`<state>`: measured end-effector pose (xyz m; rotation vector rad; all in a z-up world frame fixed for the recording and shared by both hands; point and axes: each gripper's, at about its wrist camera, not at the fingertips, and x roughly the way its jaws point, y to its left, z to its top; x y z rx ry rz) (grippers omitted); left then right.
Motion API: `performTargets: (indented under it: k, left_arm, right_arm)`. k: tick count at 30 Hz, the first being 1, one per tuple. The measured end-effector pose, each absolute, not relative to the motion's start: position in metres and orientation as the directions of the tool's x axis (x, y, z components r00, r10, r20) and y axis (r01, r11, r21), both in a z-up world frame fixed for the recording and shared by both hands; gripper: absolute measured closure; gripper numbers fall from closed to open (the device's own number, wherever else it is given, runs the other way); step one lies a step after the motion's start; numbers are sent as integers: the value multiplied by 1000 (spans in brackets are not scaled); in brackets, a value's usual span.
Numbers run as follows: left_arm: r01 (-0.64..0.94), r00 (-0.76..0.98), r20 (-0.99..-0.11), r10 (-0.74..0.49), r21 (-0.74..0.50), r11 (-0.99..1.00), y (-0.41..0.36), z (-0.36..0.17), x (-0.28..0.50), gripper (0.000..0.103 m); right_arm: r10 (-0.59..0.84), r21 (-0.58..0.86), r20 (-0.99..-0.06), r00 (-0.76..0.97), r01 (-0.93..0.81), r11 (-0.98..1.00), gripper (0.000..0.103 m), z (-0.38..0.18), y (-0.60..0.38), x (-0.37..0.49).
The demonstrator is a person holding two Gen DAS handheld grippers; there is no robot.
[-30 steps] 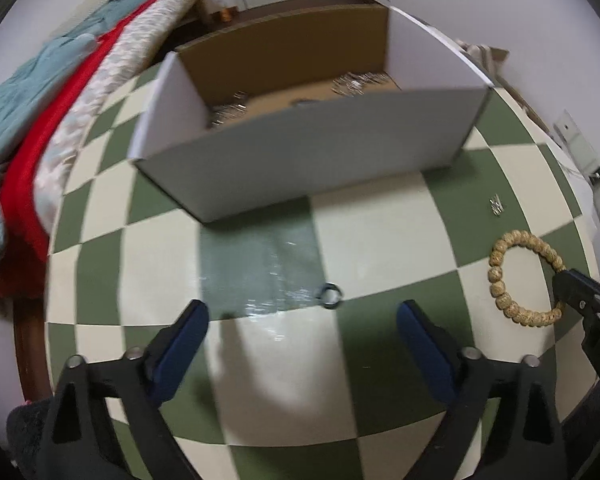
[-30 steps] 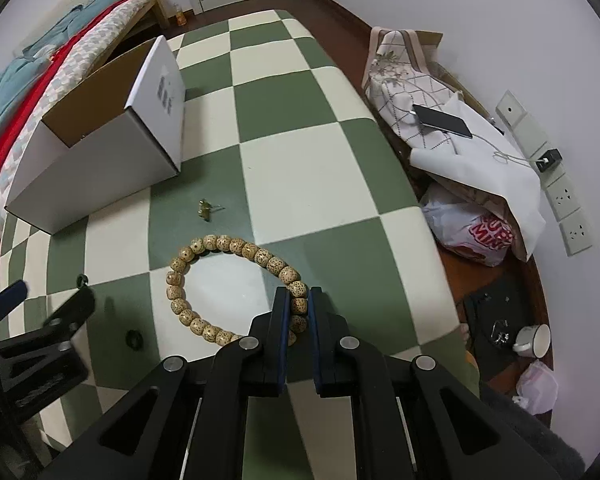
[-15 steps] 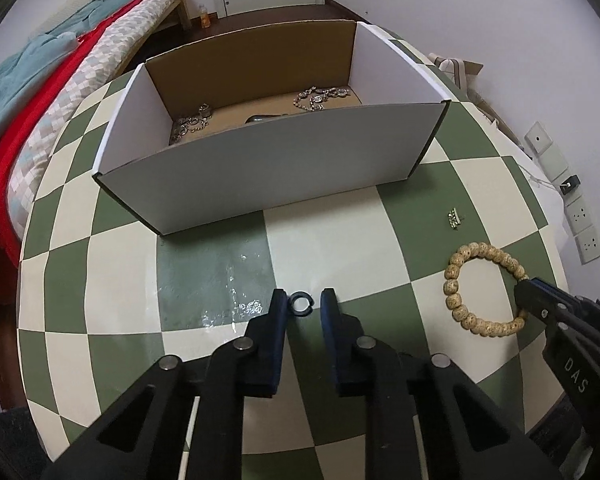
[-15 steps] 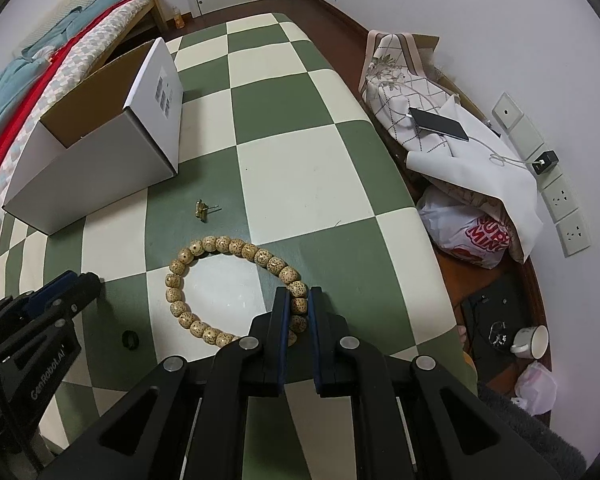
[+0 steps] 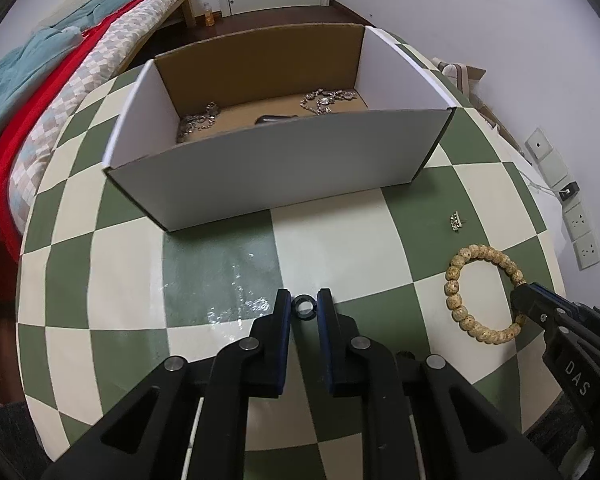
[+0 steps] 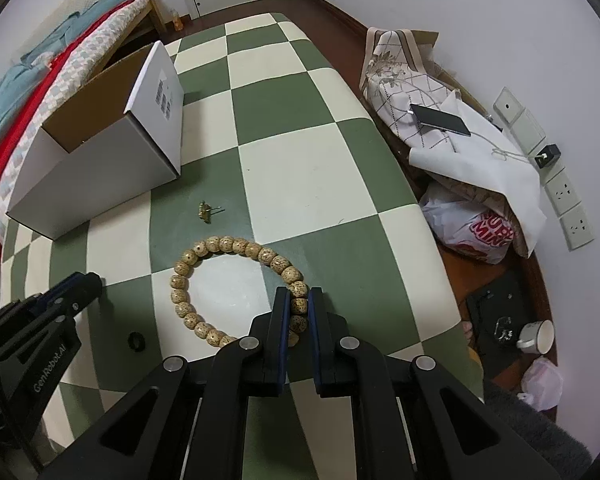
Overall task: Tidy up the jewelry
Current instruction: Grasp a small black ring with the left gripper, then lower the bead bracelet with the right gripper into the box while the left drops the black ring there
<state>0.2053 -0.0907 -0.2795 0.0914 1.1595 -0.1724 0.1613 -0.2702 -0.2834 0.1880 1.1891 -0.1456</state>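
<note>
Fingers of the left gripper (image 5: 303,307) pinch a small black ring (image 5: 303,307) low over the checkered table (image 5: 228,344). Just ahead stands the open box (image 5: 276,168), with chains (image 5: 326,99) on its floor. Well off to this gripper's right, the right gripper (image 6: 298,307) is pressed onto one bead of the wooden bracelet (image 6: 220,248), which lies flat on the table. A small earring (image 6: 205,210) lies ahead of the bracelet, between it and the box.
</note>
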Motion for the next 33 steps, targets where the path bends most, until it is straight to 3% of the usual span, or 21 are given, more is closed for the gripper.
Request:
performTargets:
  k: [19,25,33]
  left_arm:
    - [133,542,-836,-91,-22,991,-58,-192,198,93]
    - [109,616,-782,-90,-28,994,-41,-148,215,93]
    - [69,660,-748,-71,-35,997,-24,-125,262,93]
  right_arm:
    - [93,161,-818,568,71,984,93,-165,-226,167]
    - [120,165,-769,628,13,986,93,-119,-209,186]
    - [161,171,-736,657,-50,984,94,-86,-189,237]
